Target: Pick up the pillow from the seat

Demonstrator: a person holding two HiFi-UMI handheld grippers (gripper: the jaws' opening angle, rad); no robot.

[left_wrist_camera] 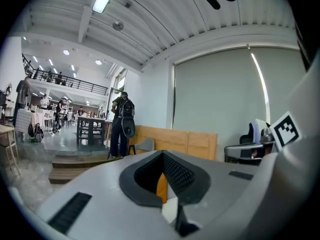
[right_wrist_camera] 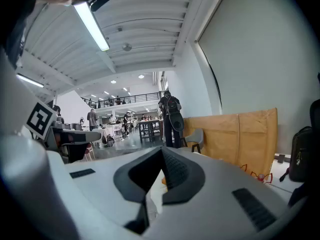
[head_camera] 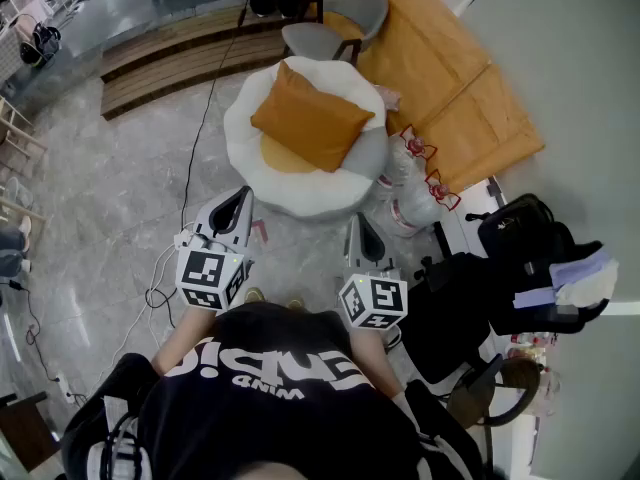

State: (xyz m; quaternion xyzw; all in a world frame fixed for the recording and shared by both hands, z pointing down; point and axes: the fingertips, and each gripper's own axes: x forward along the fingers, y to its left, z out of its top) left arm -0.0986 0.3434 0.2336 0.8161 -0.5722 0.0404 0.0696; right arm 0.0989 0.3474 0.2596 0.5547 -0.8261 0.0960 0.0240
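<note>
An orange pillow [head_camera: 311, 118] lies on a round white padded seat [head_camera: 262, 169] in the head view, ahead of me. My left gripper [head_camera: 241, 193] is shut, its tip just short of the seat's near left rim. My right gripper [head_camera: 360, 221] is shut too, with its tip near the seat's near right side. Neither touches the pillow. In the left gripper view a sliver of the orange pillow [left_wrist_camera: 161, 186] shows through the notch of the closed left gripper [left_wrist_camera: 163, 155]. The right gripper [right_wrist_camera: 162, 151] shows only a strip of the white seat [right_wrist_camera: 155, 196] through its notch.
Bags with red handles [head_camera: 415, 183] stand right of the seat, a black backpack [head_camera: 520, 230] beyond them. A grey chair [head_camera: 335, 23] and a wooden panel [head_camera: 450, 78] lie behind. Cables [head_camera: 165, 278] trail on the floor at left. A person with a backpack [left_wrist_camera: 121, 124] stands far off.
</note>
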